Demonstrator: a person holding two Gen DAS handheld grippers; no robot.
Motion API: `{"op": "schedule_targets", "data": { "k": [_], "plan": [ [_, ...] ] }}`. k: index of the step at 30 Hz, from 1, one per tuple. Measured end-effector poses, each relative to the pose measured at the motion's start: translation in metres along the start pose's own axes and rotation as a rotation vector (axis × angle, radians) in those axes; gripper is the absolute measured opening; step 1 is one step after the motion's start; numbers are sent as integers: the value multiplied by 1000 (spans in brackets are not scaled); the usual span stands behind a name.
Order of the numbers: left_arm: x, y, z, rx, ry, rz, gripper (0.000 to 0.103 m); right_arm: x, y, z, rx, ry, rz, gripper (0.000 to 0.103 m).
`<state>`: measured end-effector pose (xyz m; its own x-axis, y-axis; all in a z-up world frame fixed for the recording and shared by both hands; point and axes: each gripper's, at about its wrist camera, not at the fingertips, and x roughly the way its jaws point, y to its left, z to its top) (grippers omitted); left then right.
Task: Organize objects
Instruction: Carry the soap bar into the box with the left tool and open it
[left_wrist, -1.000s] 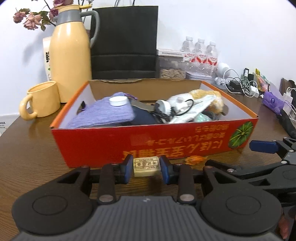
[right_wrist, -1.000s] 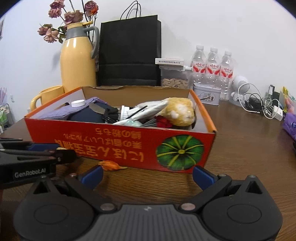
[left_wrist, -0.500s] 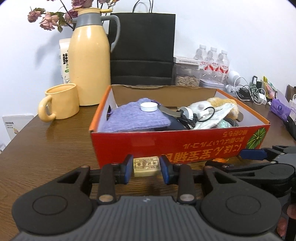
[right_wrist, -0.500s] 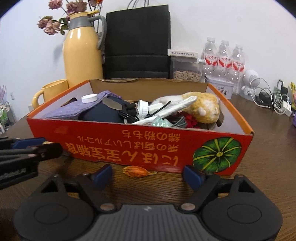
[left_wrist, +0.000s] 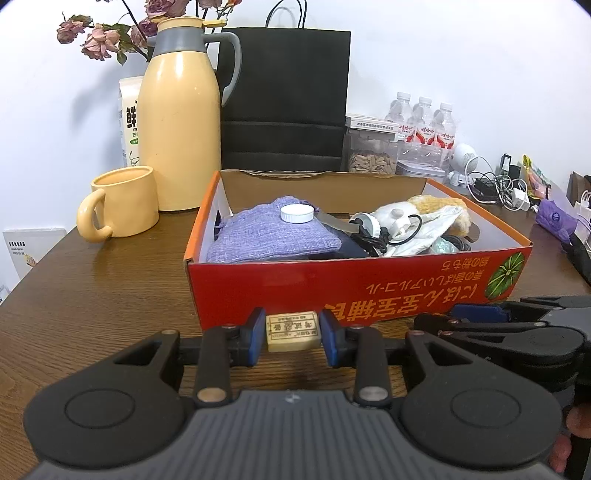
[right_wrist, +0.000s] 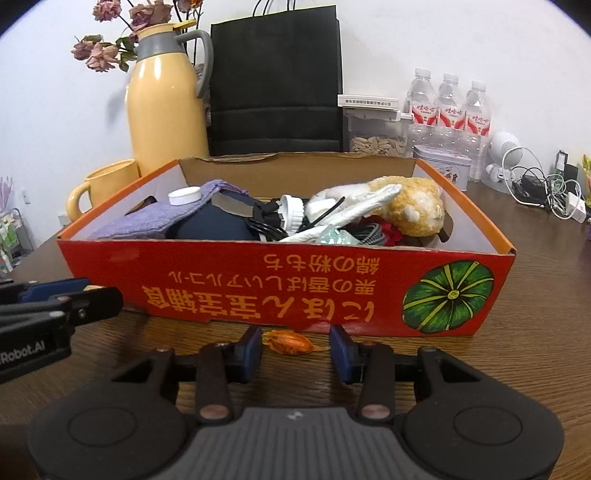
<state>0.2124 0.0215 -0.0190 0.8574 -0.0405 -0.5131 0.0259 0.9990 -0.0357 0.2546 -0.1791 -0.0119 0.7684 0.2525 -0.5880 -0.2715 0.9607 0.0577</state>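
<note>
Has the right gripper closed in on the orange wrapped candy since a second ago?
Yes. The right gripper now straddles the orange candy before the red box; earlier it sat wider, candy off-centre left.

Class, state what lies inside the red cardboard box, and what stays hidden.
Inside the red cardboard box: a purple knitted cloth topped by a white cap, black cables, a yellow plush toy. Whatever lies beneath them is covered.

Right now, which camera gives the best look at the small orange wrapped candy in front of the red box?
The right wrist view: the candy lies on the table between the open right gripper fingers, just before the red box. The left wrist view doesn't show it; the right gripper covers that spot.
</note>
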Motion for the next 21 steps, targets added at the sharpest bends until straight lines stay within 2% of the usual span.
{"op": "schedule_targets", "data": {
  "k": [6,11,14,21],
  "plan": [
    [-7,1,1,-6,-34,9,32,-18,3,-2,-14,-77,26,39],
    [-19,-5,8,12,-85,19,33,-50,5,3,-51,-212,36,39],
    [-23,-11,18,27,-114,19,33,-61,5,12,-89,-268,28,39],
    [-20,-27,58,44,-185,-7,33,-55,-6,43,-94,-327,7,39]
  ]
}}
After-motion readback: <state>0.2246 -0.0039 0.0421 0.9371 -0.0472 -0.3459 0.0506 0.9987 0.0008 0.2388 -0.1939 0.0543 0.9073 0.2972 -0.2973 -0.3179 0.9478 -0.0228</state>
